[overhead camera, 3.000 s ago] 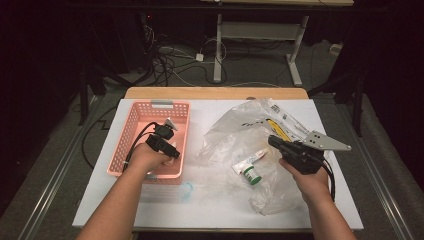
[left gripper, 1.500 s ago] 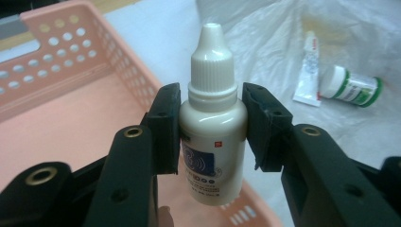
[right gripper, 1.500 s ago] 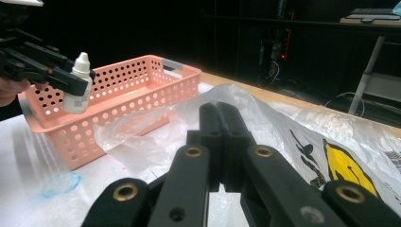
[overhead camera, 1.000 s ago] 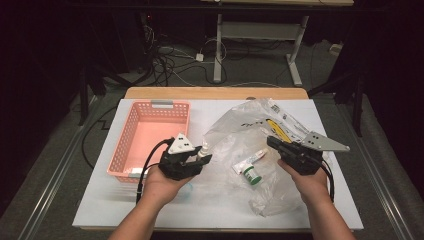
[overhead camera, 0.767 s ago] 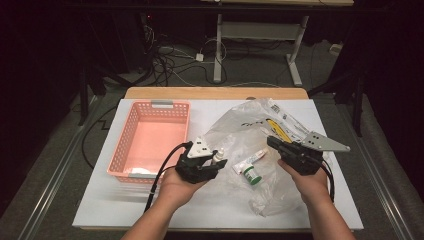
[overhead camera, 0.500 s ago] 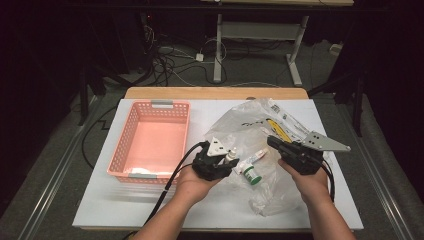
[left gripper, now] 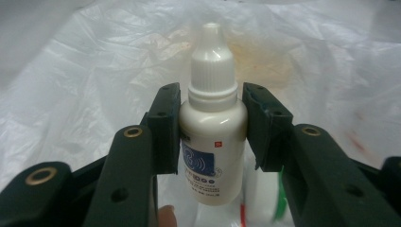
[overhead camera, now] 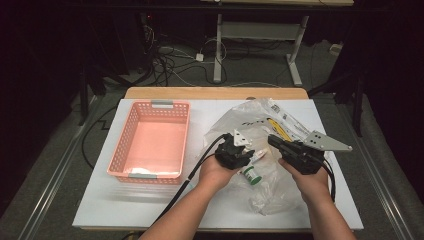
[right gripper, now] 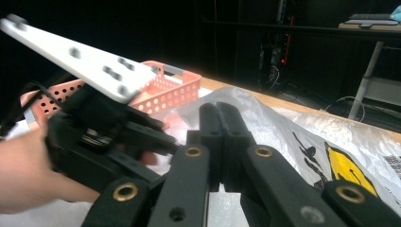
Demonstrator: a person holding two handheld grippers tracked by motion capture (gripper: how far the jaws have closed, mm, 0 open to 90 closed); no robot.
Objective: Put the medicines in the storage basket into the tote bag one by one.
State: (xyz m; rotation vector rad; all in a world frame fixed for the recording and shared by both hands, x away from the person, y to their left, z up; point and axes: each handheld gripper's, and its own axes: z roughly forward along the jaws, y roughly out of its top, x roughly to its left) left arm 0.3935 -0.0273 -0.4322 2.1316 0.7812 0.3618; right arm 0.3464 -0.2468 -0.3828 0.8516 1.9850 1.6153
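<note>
My left gripper (left gripper: pixel 210 99) is shut on a white dropper bottle (left gripper: pixel 213 127) with a white cap and a blue label, pads pressing both its sides. It hangs over the crumpled clear plastic bag (overhead camera: pixel 260 117), where a white bottle with a green cap (overhead camera: pixel 252 175) lies. In the high view the left gripper (overhead camera: pixel 240 156) is at the bag's left side. My right gripper (overhead camera: pixel 273 140) stays at the bag's right part, its jaws together (right gripper: pixel 220 113). Whether bag film is pinched between them I cannot tell.
A pink plastic basket (overhead camera: pixel 120 150) stands left of the bag on the white table (overhead camera: pixel 125 205), with something pale at its near end. A packet with yellow print (overhead camera: pixel 277 127) lies by the bag's far side. Cables trail from both grippers toward the table's front edge.
My left hand has travelled right and slightly down, from in front of the basket to the bag, carrying the dropper bottle. The right hand has kept still.
</note>
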